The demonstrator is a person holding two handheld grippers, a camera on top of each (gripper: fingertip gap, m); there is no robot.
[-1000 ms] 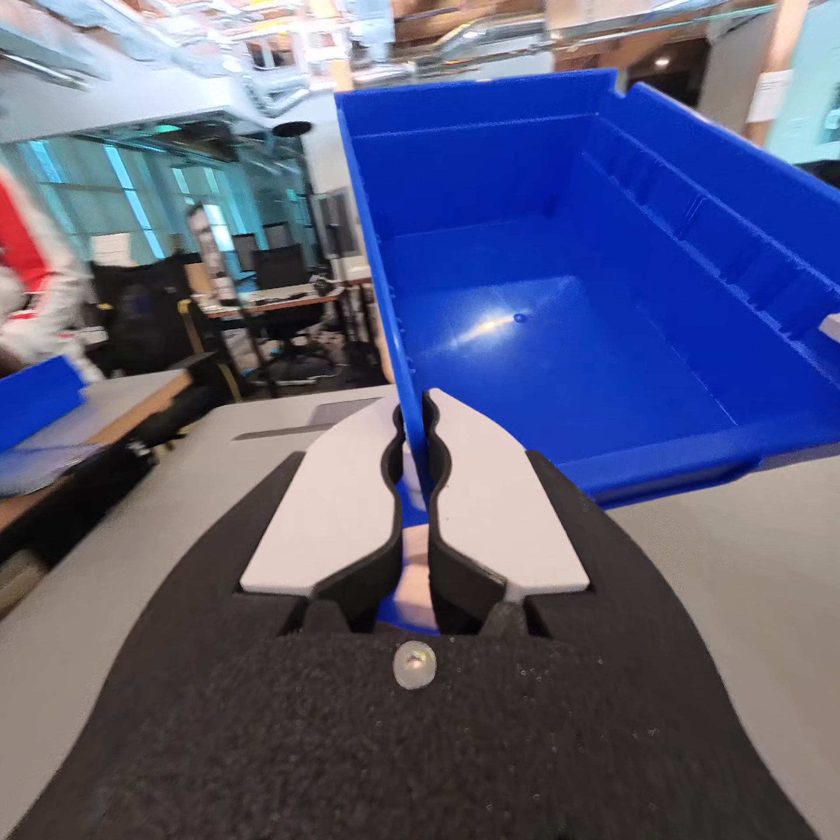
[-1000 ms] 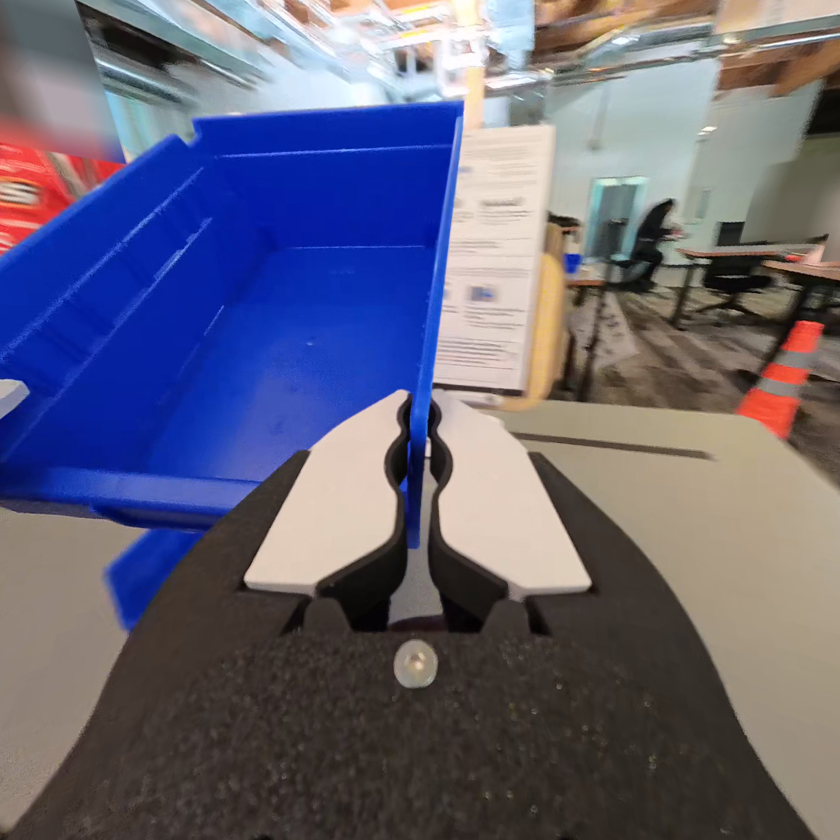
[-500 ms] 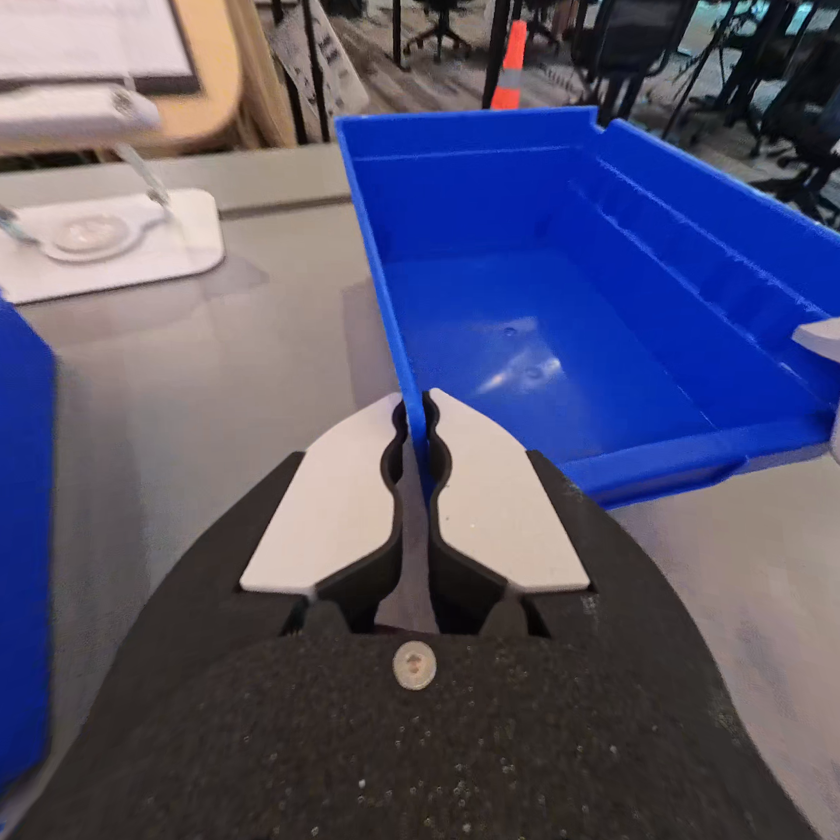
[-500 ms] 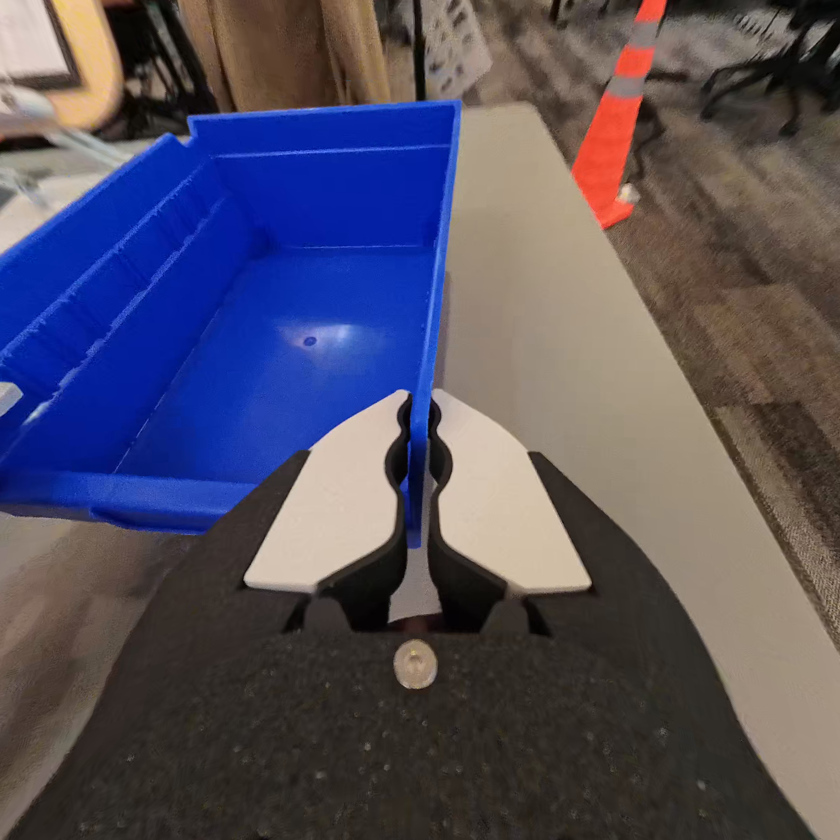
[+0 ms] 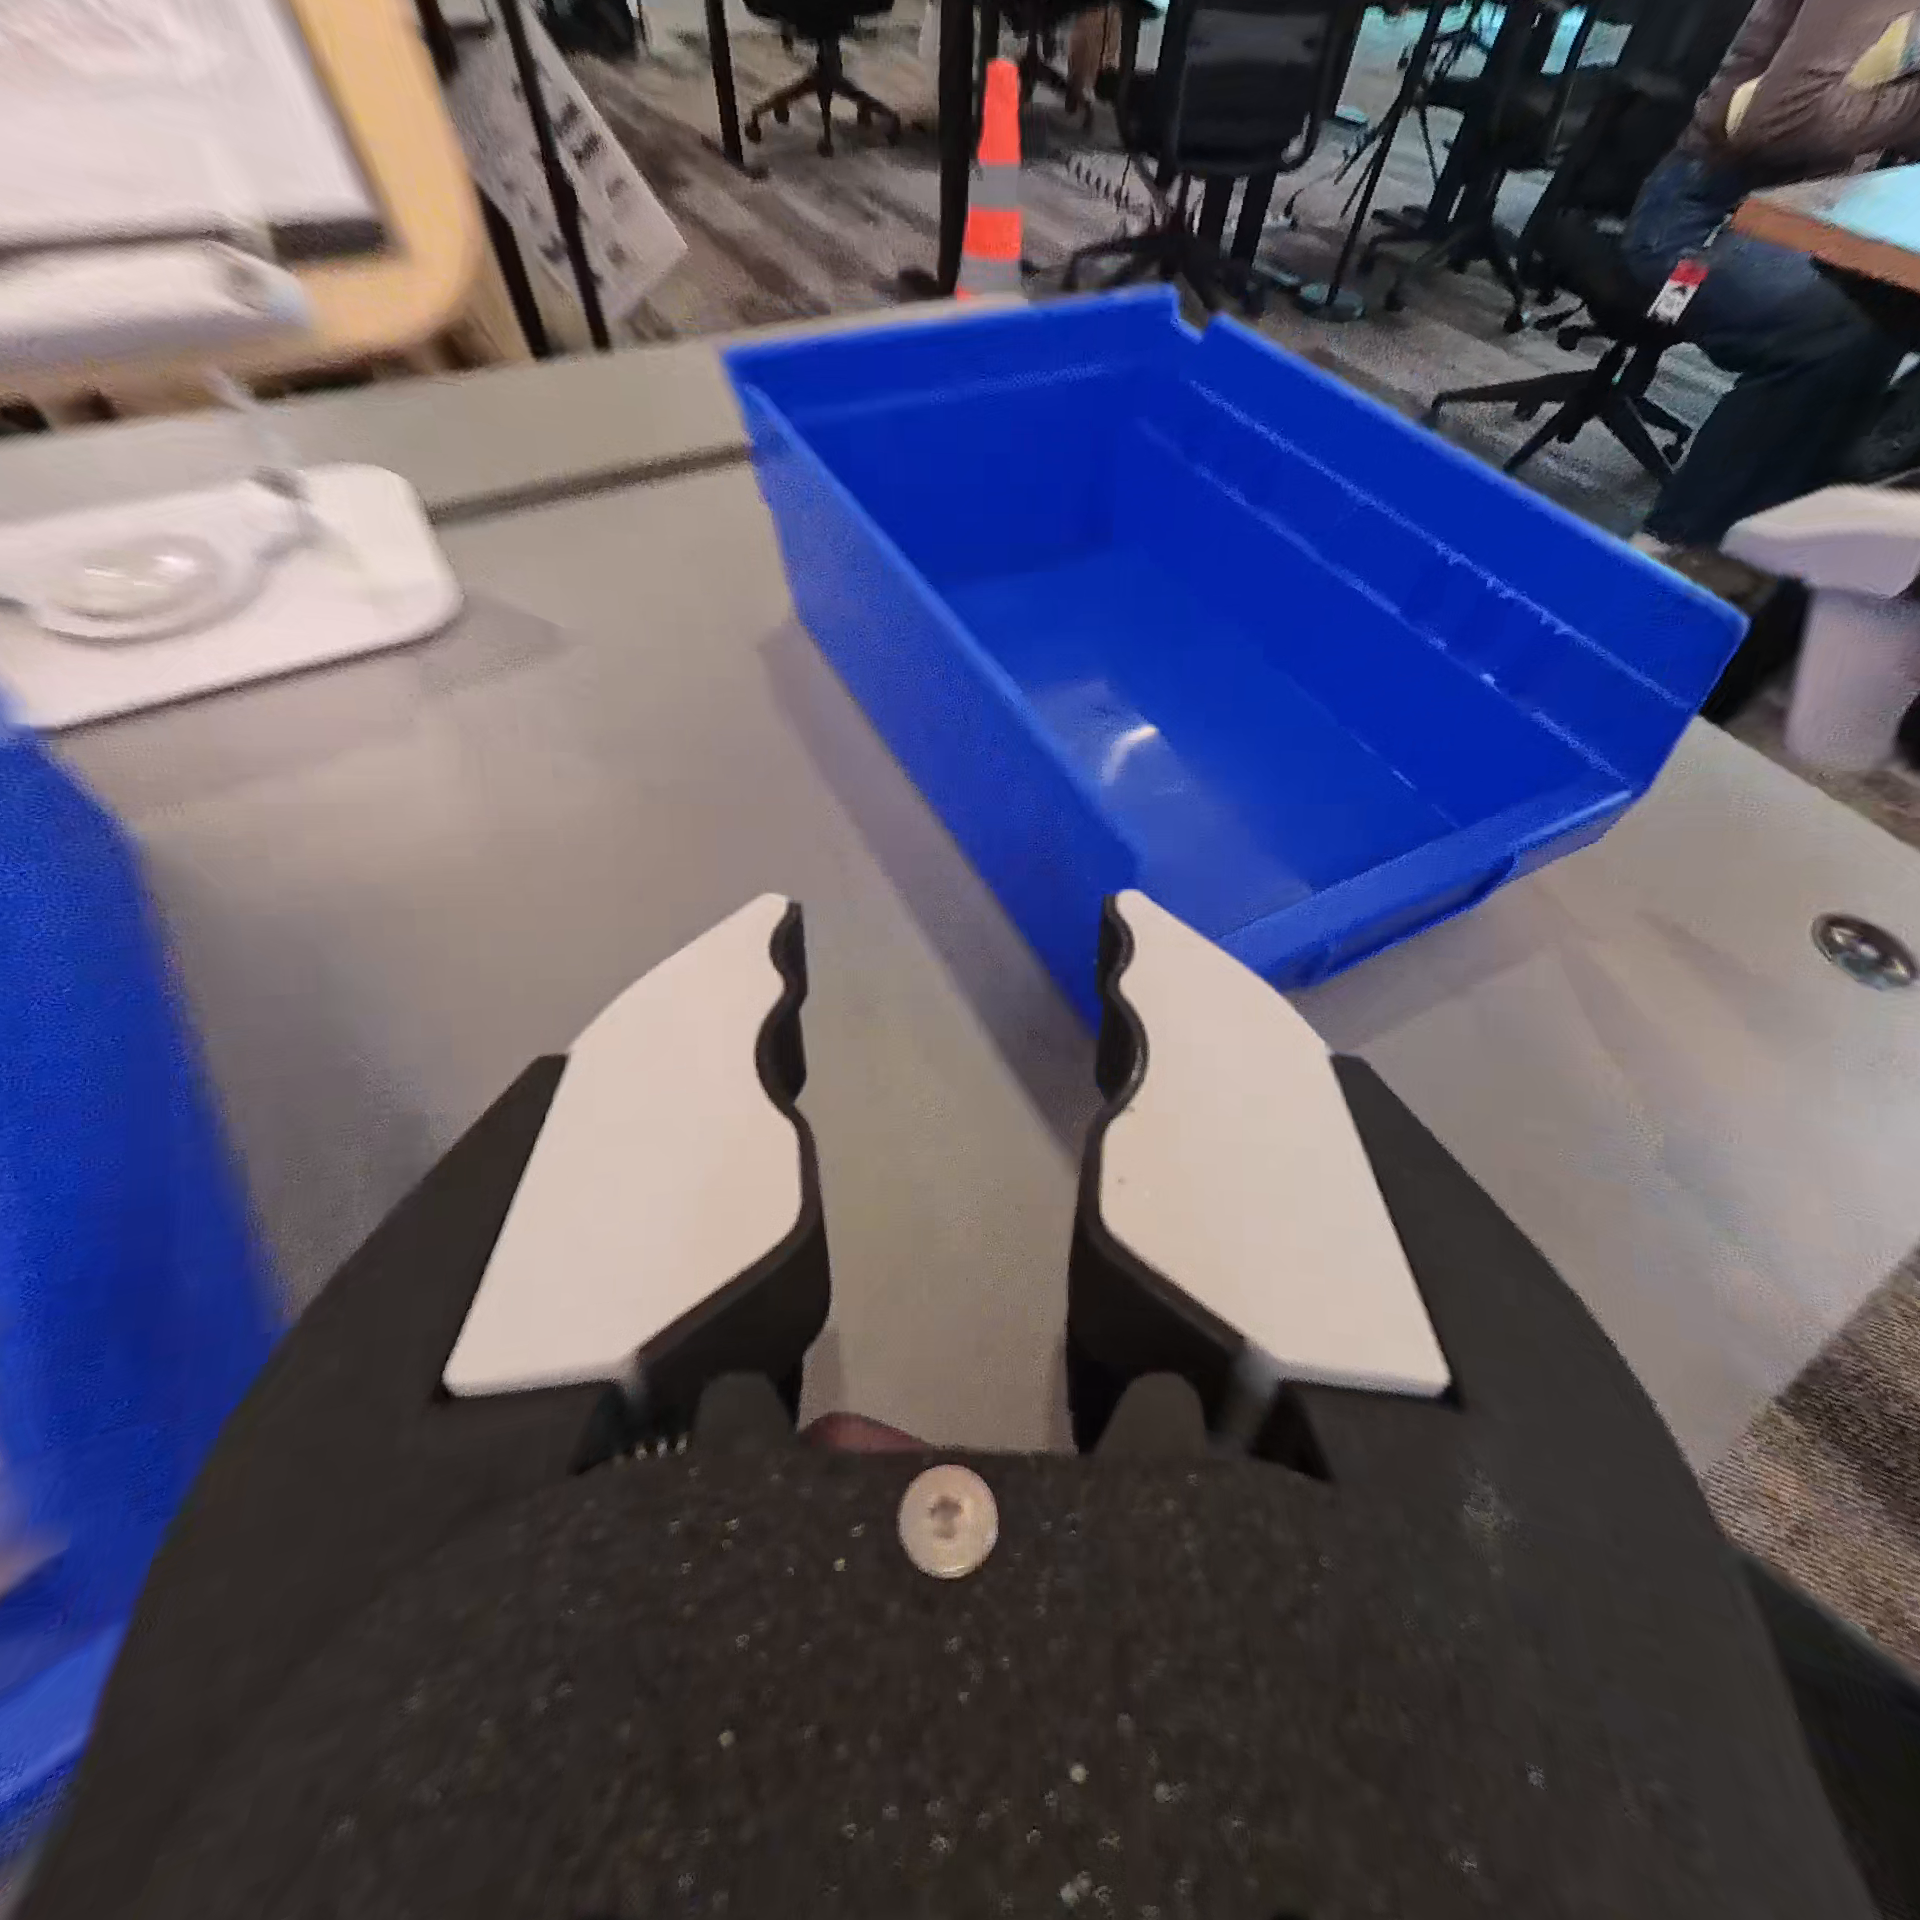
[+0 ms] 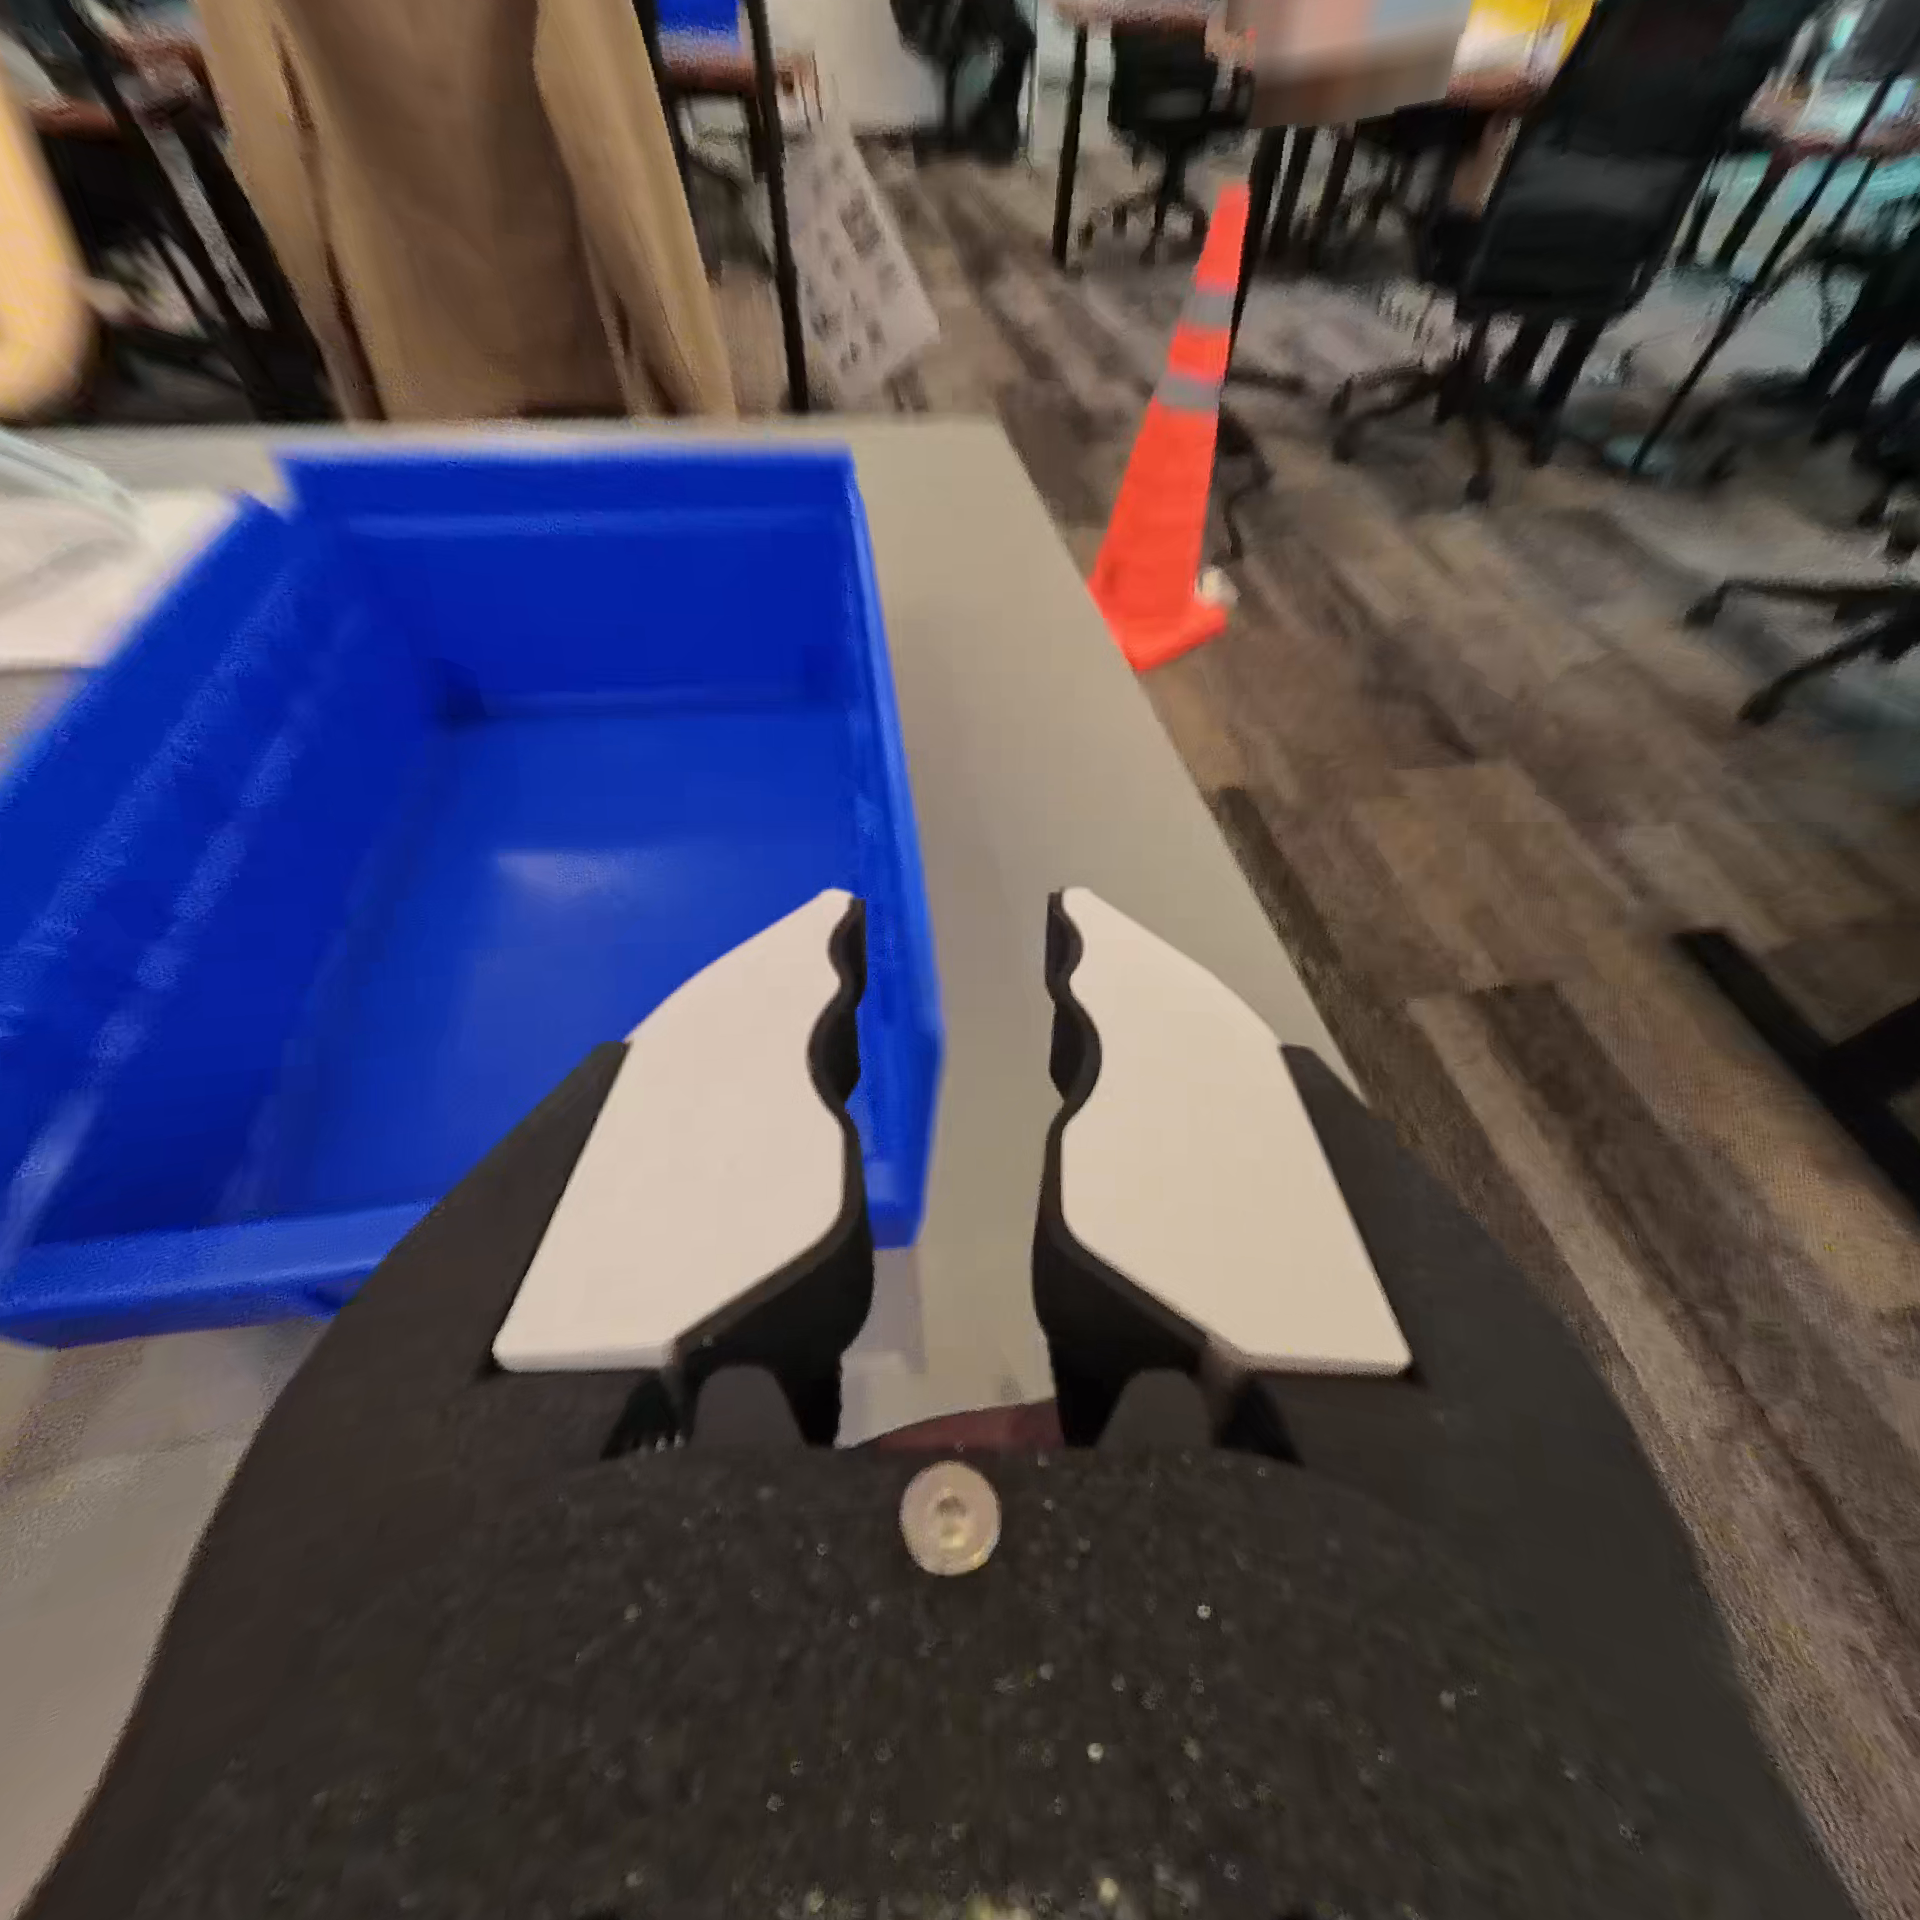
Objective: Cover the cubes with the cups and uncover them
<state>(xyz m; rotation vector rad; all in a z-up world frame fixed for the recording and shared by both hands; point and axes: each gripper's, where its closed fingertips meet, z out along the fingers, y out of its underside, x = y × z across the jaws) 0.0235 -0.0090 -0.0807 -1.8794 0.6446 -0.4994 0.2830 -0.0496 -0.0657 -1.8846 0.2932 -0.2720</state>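
Observation:
An empty blue bin point(image 5: 1195, 644) stands on the grey table point(image 5: 540, 831). My left gripper point(image 5: 951, 935) is open and holds nothing; the bin's near left corner lies just ahead of its right fingertip point(image 5: 1143, 935). In the right wrist view the bin point(image 6: 468, 831) lies to the left. My right gripper point(image 6: 956, 914) is open, and the bin's right wall runs just inside its left fingertip point(image 6: 831, 914), with a clear gap to the other pad. No cups or cubes show in either view.
A blurred blue object point(image 5: 83, 1143) is close at the left. A white base with a clear stand point(image 5: 208, 582) sits at the table's far left. The table's right edge point(image 6: 1195, 727) drops to the floor, where an orange cone point(image 6: 1174, 447) stands. A person sits at the far right point(image 5: 1766, 260).
Both grippers were shut on the bin's side walls and carried it tilted in the air. The bin now rests on the table; both grippers have opened, let go and drawn back slightly.

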